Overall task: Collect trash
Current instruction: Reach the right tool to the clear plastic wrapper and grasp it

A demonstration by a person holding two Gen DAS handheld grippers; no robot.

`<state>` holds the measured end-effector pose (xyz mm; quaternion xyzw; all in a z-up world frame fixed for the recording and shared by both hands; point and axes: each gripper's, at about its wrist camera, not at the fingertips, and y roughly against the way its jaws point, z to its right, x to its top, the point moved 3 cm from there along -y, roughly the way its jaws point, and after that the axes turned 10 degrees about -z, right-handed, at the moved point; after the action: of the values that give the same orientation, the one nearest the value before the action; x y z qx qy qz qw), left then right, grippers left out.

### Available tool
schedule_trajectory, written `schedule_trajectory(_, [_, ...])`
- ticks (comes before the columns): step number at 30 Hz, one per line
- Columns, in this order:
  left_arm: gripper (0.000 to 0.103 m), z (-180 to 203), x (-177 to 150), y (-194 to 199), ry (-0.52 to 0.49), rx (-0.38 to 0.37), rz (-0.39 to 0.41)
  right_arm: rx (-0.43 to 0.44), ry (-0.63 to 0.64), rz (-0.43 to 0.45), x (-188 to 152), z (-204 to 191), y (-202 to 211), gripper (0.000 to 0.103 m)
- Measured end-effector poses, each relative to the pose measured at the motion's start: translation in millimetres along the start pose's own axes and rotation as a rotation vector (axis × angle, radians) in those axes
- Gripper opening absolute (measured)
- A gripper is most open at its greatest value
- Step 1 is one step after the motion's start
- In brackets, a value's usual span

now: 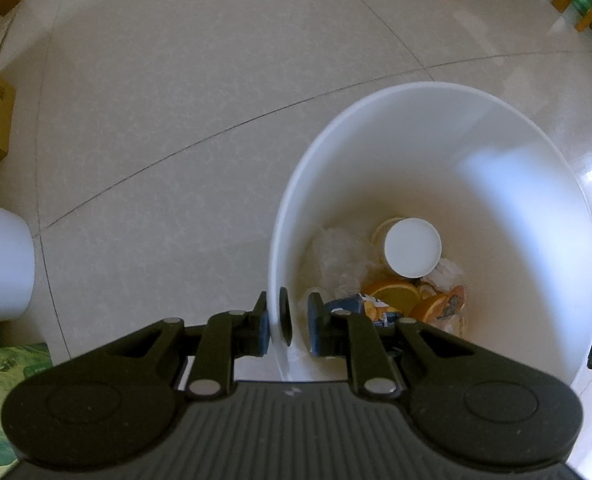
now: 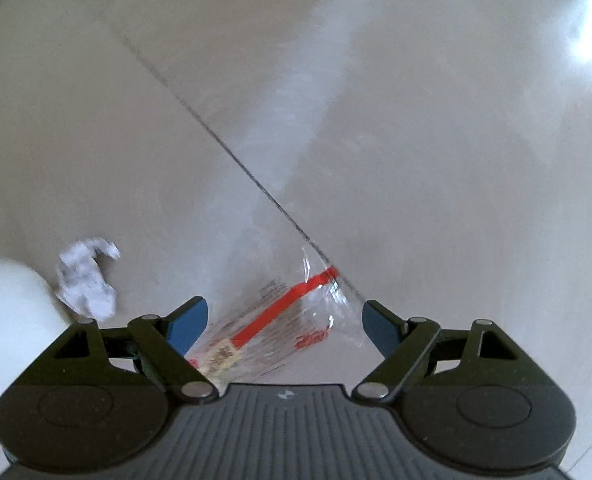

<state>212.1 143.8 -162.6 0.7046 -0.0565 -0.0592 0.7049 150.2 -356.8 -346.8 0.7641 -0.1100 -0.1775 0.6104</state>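
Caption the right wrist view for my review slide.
Open right gripper above a clear plastic wrapper with red stripe on the tiled floor, crumpled white paper nearby.

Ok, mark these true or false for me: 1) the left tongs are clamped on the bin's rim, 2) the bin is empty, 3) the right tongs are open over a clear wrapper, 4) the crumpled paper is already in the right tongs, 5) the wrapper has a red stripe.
1) True: the left tongs pinch the white bin at its rim.
2) False: the bin holds trash, including a white cup and orange packaging.
3) True: the right tongs stand wide open above the clear wrapper on the floor.
4) False: the crumpled paper lies on the floor, off to the side of the tongs.
5) True: a red stripe runs across the wrapper.
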Motion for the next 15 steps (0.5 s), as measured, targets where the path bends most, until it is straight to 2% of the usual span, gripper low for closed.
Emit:
schedule_trajectory(2, [0.015, 1, 0, 0, -0.001, 0.001, 0.001, 0.065, -0.057, -0.021, -6, 6, 0, 0.088])
schedule_trajectory(6, [0.015, 1, 0, 0, -0.001, 0.000, 0.000, 0.063, -0.122, -0.005, -20, 1, 4, 0.088])
schedule_trajectory(9, [0.015, 1, -1, 0, -0.005, 0.003, 0.000, -0.024, -0.119, 0.071, -31, -3, 8, 0.088])
schedule_trajectory(11, [0.015, 1, -1, -1, -0.005, 0.001, 0.001, -0.062, -0.137, 0.087, -33, -6, 13, 0.088])
schedule_trajectory(15, [0.015, 0, -1, -1, -0.004, -0.002, 0.001, 0.084, -0.222, 0.017, -40, -2, -1, 0.088])
